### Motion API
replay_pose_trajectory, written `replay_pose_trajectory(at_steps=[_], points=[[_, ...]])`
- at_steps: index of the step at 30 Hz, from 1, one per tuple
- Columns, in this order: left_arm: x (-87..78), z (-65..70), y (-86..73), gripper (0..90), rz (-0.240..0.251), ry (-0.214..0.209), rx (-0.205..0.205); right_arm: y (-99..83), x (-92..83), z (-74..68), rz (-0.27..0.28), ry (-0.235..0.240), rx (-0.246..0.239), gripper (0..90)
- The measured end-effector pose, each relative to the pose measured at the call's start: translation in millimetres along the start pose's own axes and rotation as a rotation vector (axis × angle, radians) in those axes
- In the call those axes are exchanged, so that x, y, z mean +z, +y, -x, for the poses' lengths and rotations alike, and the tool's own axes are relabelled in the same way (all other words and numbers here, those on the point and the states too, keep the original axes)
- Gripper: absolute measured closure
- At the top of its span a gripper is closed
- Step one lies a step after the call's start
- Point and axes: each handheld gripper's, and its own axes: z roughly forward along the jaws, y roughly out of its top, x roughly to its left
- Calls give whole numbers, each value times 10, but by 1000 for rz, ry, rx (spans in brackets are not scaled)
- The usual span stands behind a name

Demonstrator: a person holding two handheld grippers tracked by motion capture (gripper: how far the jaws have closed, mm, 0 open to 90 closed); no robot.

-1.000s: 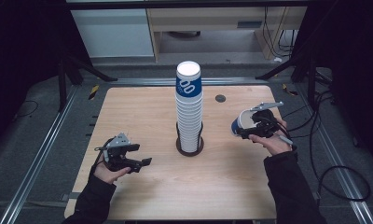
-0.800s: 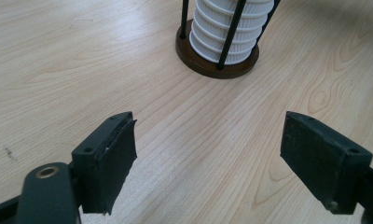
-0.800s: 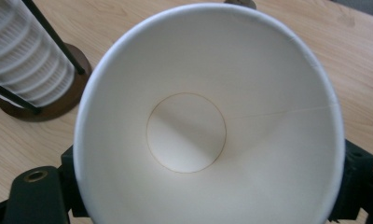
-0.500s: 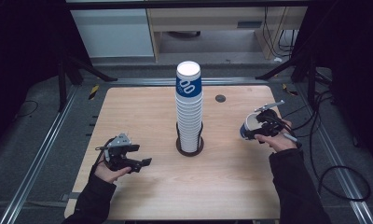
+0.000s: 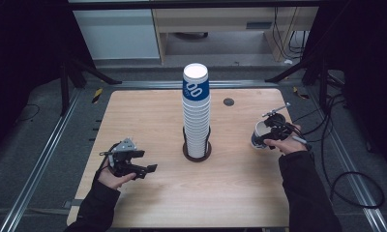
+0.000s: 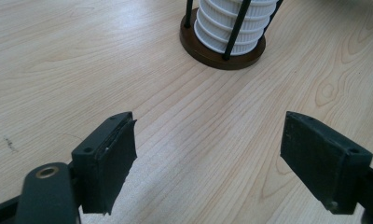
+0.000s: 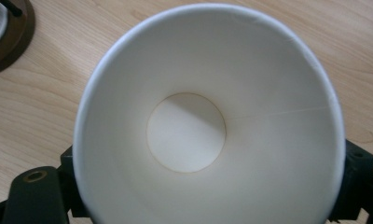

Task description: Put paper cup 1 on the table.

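A tall stack of white paper cups (image 5: pixel 196 116), the top one with a blue band, stands in a round dark holder (image 5: pixel 197 153) at the middle of the wooden table (image 5: pixel 148 111). My right gripper (image 5: pixel 268 134) is over the table's right side, shut on a single paper cup (image 5: pixel 258 136). In the right gripper view that cup (image 7: pixel 208 116) faces me mouth first, squeezed slightly oval between the jaws of the gripper (image 7: pixel 212 186). My left gripper (image 5: pixel 150 169) rests low at the front left, open and empty. In the left gripper view its jaws (image 6: pixel 208 163) stand wide apart, facing the stack (image 6: pixel 231 28).
A small dark round disc (image 5: pixel 229 102) lies on the table behind the right hand. Metal rails and black stand legs flank the table. Cables (image 5: pixel 346 164) trail on the floor at the right. The holder's base (image 7: pixel 7 37) lies left of the held cup.
The right hand with the cup has drifted a little to the right and lower toward the table. The left hand and the stack have kept still.
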Motion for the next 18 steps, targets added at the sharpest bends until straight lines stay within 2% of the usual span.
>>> replay_pose_trajectory(at_steps=[7,18], points=[[3,-2,-6,174,-3,-1,-1,-13,86,16,-48,-16,-5,152],[4,-2,-7,174,-5,-2,1,-46,154,36,-86,-26,-24,146]])
